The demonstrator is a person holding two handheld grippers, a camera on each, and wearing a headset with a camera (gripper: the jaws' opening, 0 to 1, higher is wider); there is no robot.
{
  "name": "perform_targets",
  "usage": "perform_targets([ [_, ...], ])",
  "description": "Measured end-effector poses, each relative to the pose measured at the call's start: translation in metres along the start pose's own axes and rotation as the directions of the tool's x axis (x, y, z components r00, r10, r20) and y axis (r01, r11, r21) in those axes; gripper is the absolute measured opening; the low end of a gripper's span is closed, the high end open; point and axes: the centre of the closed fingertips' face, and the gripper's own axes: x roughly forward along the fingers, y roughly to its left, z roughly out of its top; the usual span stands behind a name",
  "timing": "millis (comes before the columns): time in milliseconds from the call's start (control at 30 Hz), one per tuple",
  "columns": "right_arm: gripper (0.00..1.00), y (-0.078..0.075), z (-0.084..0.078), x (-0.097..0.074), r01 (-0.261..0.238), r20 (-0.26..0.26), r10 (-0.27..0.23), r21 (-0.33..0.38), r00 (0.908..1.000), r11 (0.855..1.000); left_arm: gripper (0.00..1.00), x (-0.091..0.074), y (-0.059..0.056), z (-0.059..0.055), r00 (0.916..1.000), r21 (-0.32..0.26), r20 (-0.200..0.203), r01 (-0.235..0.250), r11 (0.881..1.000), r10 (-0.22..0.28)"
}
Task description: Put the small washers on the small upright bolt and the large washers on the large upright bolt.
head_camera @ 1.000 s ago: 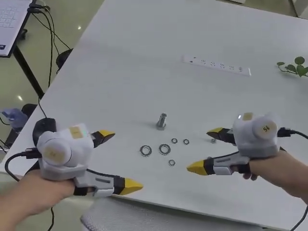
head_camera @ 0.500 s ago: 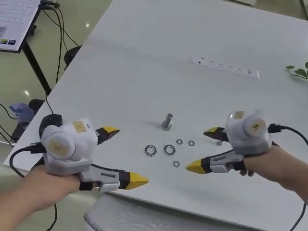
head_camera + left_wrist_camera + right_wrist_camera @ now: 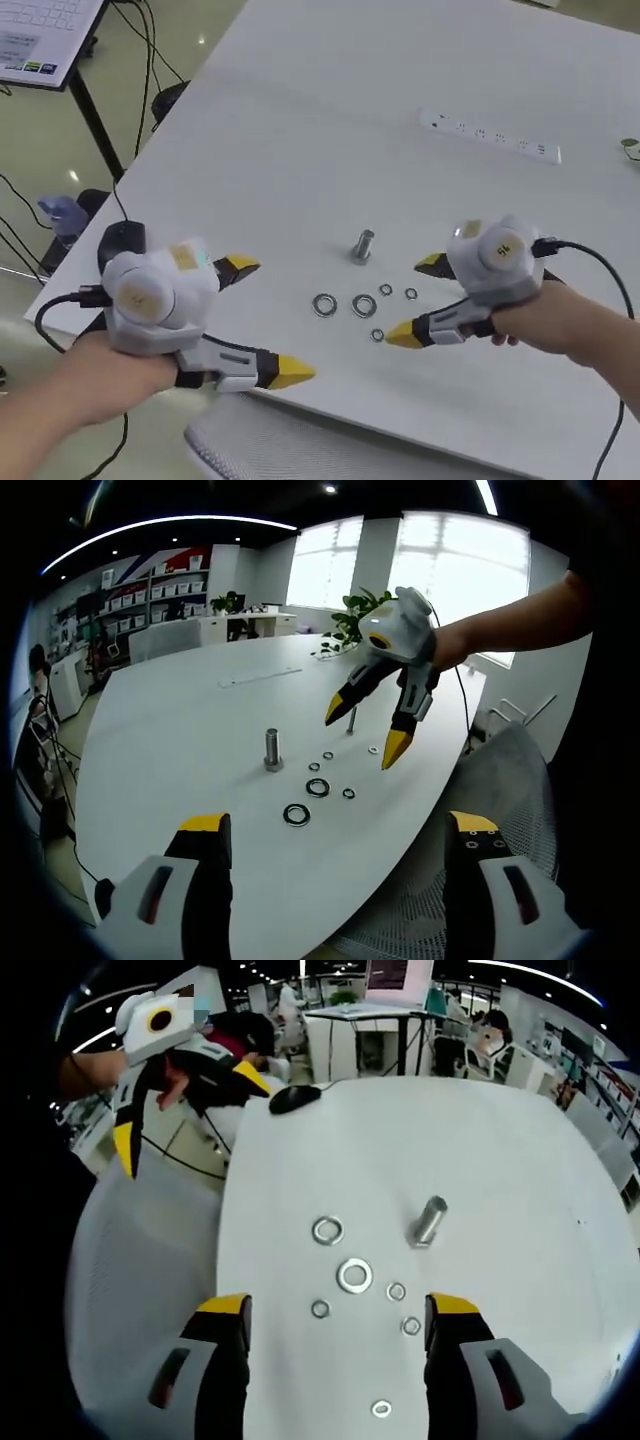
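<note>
small silver metal washers (image 3: pixel 386 290) lay just left of the right hand-held gripper (image 3: pixel 417 300), the nearer one, its jaws wide and empty.

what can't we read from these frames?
small bolt: left gripper view, partly behind the right tool, so its height is unclear.
small washers: head view, too small to judge the bore.
laptop: head view, cut off by the top-left edge.

White power strip (image 3: pixel 492 140) on the table (image 3: pixel 300 120); laptop (image 3: pixel 40 35) far left; black mouse (image 3: pixel 122 238)
</note>
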Motion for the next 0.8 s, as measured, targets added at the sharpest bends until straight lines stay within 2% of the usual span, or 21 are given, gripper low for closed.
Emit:
perform_targets([
  [200,0.7,0.001,-0.002,0.01,-0.025,-0.05,0.023,-0.053,0.9985,0.998,0.87,-0.001,0.0,0.002,0.9999,-0.008,0.003,-0.01,1.0,0.01],
  [467,0.67,-0.003,0.001,0.02,-0.044,-0.07,0.037,-0.088,0.9968,0.995,0.86,0.001,0.001,0.005,0.9999,0.002,0.002,-0.013,1.0,0.013],
  [800,0.65,-0.007,0.001,0.045,-0.085,-0.133,0.063,-0.17,0.9892,0.982,0.85,0.001,0.005,0.002,0.9995,-0.006,-0.006,-0.032,0.999,0.031],
])
